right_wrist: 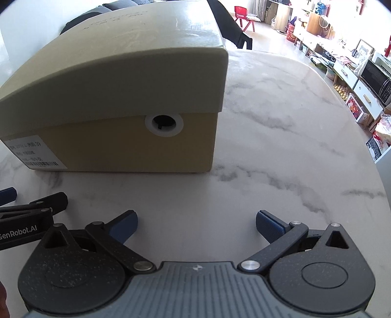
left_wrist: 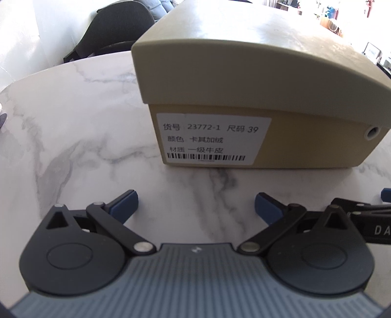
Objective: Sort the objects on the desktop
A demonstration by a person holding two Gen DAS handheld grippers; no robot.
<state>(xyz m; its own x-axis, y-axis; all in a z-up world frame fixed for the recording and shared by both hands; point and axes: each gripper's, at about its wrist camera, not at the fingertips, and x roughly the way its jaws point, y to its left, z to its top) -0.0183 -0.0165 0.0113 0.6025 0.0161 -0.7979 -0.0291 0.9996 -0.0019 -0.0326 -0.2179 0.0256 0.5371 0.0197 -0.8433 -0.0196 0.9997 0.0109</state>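
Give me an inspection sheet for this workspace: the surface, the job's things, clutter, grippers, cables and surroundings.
Surface: white marble-pattern table, bare around the box.
Job's things: one tan shoe box with its lid on, standing on the table; white label on the near end, round grommet hole beside it.
Clutter: a small dark item at the table's left edge in the left wrist view, too cropped to identify.
Grippers: left gripper open, empty, short of the box; right gripper open, empty, beside it.
Cables: nothing seen.
Surroundings: dark chair behind the table; red chair, shelves and a microwave along the right wall.
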